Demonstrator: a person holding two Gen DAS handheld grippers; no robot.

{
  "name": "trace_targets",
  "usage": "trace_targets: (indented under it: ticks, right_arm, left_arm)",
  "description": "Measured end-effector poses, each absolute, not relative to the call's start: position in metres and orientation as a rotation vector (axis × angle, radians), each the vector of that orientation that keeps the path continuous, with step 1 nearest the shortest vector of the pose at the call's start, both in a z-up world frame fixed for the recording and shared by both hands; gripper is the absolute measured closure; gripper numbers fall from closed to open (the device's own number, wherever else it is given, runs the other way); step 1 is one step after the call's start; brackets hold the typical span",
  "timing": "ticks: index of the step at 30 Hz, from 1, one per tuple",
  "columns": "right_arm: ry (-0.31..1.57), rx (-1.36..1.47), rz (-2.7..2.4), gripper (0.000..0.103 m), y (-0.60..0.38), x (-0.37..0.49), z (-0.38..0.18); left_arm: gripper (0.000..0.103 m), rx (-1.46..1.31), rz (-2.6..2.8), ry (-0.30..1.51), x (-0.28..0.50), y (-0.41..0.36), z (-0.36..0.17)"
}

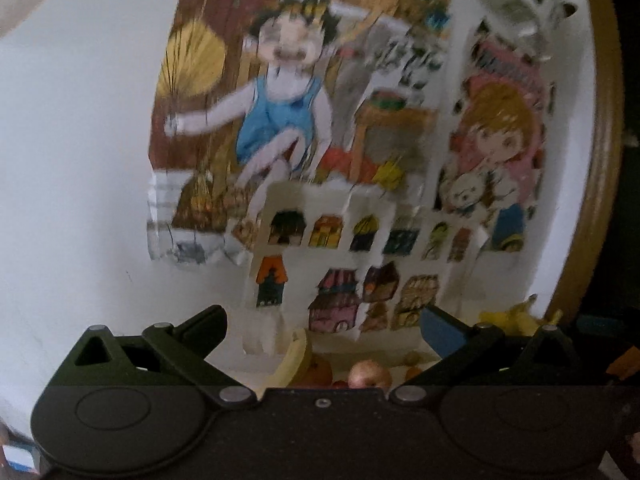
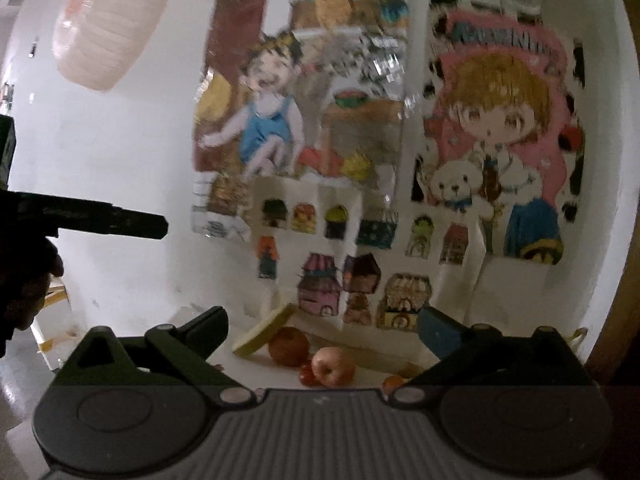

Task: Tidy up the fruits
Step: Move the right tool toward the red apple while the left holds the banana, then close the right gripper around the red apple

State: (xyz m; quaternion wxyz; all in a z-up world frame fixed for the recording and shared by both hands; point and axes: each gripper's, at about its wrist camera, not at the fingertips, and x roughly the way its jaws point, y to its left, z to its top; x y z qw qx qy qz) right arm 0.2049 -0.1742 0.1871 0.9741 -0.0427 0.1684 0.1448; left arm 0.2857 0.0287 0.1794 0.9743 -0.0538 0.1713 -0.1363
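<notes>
Left wrist view: your left gripper has its jaws spread wide, nothing between them. It faces a white wall covered in coloured drawings, all a bit blurred. Fruit sits low in the frame, just over the gripper body: a pale yellow banana leaning on a reddish-orange fruit, a pinkish apple just right of them, a small orange fruit further right. More yellow fruit, too blurred to name, lies at the right edge by a brown curved frame.

Right wrist view: your right gripper is also fully open and empty. Same wall, same drawings. On the white surface against the wall: a pale melon-like slice tilted against a red-orange fruit, a red apple to its right, a small red fruit touching the apple's left side, another orange one near the right finger. The other gripper pokes in from the left edge, a hand under it. A pale paper lantern hangs top left.
</notes>
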Motion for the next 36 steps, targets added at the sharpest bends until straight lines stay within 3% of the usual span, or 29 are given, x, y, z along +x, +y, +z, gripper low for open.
trace_targets:
  ticks: [15,36]
  right_arm:
    - [0.476,-0.043,0.359,0.0,-0.174,0.322,0.093]
    - [0.592,-0.01,0.359,0.0,-0.16,0.391,0.024]
  left_arm:
    - [0.001,-0.113,-0.279,0.507,0.408,0.012,0.083]
    - [0.001,-0.055,-0.263,0.508,0.46,0.0,0.018]
